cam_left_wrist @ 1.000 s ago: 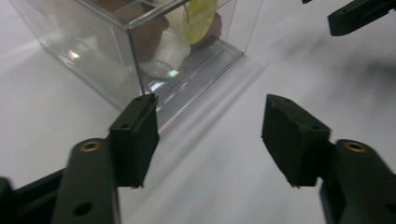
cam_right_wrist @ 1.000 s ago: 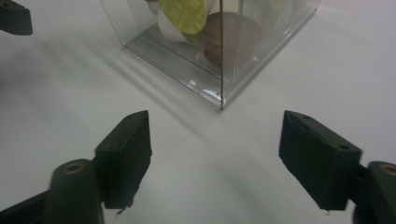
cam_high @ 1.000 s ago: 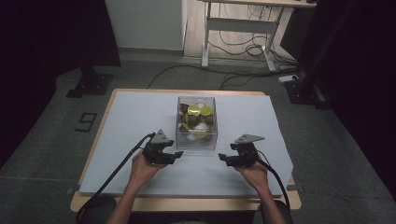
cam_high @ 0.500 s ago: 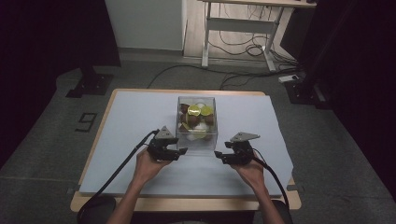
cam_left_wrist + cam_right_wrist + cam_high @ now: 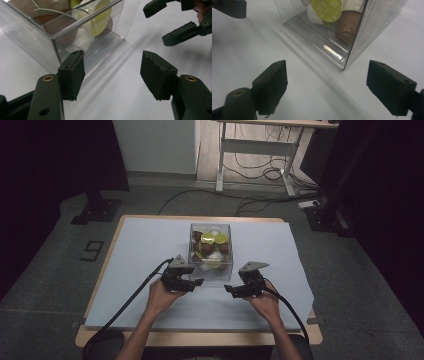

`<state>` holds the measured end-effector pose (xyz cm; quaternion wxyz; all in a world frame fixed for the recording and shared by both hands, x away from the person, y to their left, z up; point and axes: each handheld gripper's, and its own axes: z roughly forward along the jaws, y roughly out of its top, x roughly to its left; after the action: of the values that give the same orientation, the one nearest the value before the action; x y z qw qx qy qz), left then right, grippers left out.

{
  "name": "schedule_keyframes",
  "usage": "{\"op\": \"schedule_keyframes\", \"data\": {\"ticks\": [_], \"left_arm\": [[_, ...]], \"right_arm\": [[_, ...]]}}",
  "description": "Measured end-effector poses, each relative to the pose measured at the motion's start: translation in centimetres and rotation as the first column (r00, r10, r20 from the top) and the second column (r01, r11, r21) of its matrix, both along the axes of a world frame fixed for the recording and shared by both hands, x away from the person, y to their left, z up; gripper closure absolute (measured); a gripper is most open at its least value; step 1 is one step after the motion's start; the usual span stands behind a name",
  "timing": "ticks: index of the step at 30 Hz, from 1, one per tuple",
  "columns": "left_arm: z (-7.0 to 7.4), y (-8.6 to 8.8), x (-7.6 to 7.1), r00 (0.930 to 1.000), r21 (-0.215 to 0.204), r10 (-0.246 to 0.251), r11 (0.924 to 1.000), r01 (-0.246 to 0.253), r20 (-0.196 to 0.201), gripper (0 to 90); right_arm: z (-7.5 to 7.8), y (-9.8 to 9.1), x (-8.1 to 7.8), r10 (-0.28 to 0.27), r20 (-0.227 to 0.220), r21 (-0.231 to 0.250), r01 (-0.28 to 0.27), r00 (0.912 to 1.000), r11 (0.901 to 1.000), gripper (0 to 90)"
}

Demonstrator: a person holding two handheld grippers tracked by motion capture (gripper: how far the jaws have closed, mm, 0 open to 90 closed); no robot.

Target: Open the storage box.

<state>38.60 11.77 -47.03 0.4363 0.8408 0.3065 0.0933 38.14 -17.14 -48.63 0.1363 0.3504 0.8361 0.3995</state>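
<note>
While both grippers, left [image 5: 196, 282] and right [image 5: 231, 291], are held open just short of the box [image 5: 211, 251], having just widened, nothing is gripped yet; pods [image 5: 208, 238] remain inside.

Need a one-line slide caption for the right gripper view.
Right gripper open just short of the clear box, whose near corner faces the jaws, with coffee capsules inside.

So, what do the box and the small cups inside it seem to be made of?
The box looks like clear, glossy hard plastic, perhaps acrylic: its contents show through and its edges reflect light. The cups look like matte brown and white plastic, some with shiny yellow-green lids, probably foil.
</note>
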Motion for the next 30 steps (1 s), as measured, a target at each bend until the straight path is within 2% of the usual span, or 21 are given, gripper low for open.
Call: {"op": "schedule_keyframes", "data": {"ticks": [4,10,13,14,15,19,20,22,26,28,29,30], "left_arm": [[0.0,-0.2,0.1,1.0,0.0,-0.002,1.0,0.002,0.0,34.0],[0.0,-0.6,0.4,1.0,0.001,-0.006,1.0,0.006,0.002,33.1],[0.0,-0.8,0.6,1.0,-0.003,-0.007,1.0,0.007,0.001,32.6],[0.0,-0.8,0.6,1.0,-0.003,-0.007,1.0,0.007,0.001,32.5],[-0.1,-0.8,0.8,1.0,-0.007,-0.006,1.0,0.006,-0.003,32.3],[-0.2,-0.8,0.9,0.9999,-0.014,-0.008,0.9999,0.008,-0.007,32.5],[-0.2,-0.8,0.9,0.9999,-0.019,-0.008,0.9998,0.008,-0.008,32.6],[-0.2,-0.9,1.1,0.9999,-0.025,-0.009,0.9996,0.009,-0.01,32.9],[-0.2,-1.1,1.2,1.0,-0.022,-0.006,0.9997,0.006,-0.003,33.3],[-0.1,-1.2,1.2,1.0,-0.016,-0.005,0.9999,0.005,0.002,33.5],[-0.1,-1.3,1.2,1.0,-0.013,-0.002,0.9999,0.003,0.008,34.1],[-0.1,-1.3,1.2,1.0,-0.013,-0.002,0.9999,0.003,0.008,34.2]], "right_arm": [[0.0,0.2,0.1,0.006,-0.007,0.0,-0.006,1.0,1.0,14.3],[0.4,0.7,0.0,0.057,0.027,0.061,-0.059,0.998,0.9964,13.2],[0.5,0.9,0.1,0.066,0.012,0.115,-0.067,0.9978,0.9911,13.4],[0.5,0.9,0.1,0.066,0.012,0.115,-0.067,0.9978,0.9911,13.4],[0.6,1.0,0.2,0.061,-0.009,0.148,-0.06,0.9981,0.9873,13.2],[0.7,1.2,0.4,0.046,-0.025,0.167,-0.042,0.9986,0.9852,12.1],[0.6,1.1,0.7,0.033,-0.046,0.195,-0.023,0.9984,0.9806,12.1],[0.6,1.1,0.7,0.037,-0.056,0.21,-0.025,0.9977,0.9773,13.3],[0.7,1.6,0.5,0.036,-0.022,0.153,-0.032,0.9991,0.9877,17.6],[0.8,1.7,0.5,0.034,-0.01,0.146,-0.032,0.9994,0.9888,19.1],[1.0,1.9,0.4,0.025,0.019,0.127,-0.027,0.9995,0.9915,26.2],[1.0,1.9,0.4,0.025,0.019,0.127,-0.027,0.9995,0.9915,26.2]]}}
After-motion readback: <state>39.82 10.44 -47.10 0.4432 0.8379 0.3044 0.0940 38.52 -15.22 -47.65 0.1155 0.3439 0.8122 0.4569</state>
